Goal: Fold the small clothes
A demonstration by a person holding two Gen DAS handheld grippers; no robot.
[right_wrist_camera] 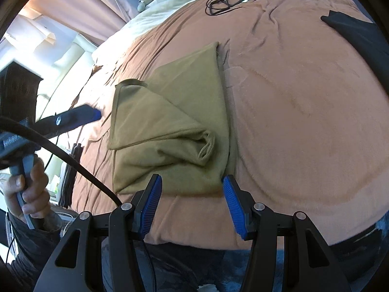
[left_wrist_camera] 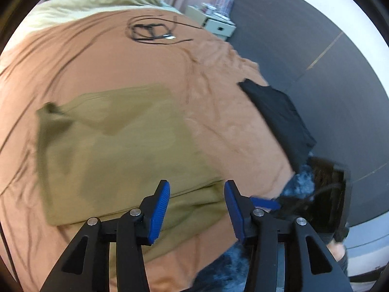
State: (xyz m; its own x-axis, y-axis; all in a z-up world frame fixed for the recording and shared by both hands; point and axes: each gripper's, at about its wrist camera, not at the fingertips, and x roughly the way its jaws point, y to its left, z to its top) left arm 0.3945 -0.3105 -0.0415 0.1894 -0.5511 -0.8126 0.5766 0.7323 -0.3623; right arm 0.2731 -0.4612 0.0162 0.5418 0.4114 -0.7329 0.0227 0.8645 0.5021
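An olive-green garment point(right_wrist_camera: 170, 131) lies partly folded on the orange bed cover point(right_wrist_camera: 291, 121), one flap turned over diagonally. It also shows in the left wrist view point(left_wrist_camera: 116, 150), blurred. My left gripper point(left_wrist_camera: 197, 206) is open and empty just above the garment's near edge. It appears from the side in the right wrist view point(right_wrist_camera: 73, 118), left of the garment. My right gripper point(right_wrist_camera: 190, 204) is open and empty at the garment's near edge.
A folded black garment point(left_wrist_camera: 277, 116) lies at the bed's right edge, also in the right wrist view point(right_wrist_camera: 359, 36). A black cable coil point(left_wrist_camera: 153, 31) lies farther back on the cover. A pale quilt point(left_wrist_camera: 92, 2) lies beyond. A white nightstand point(left_wrist_camera: 214, 22) stands on grey floor.
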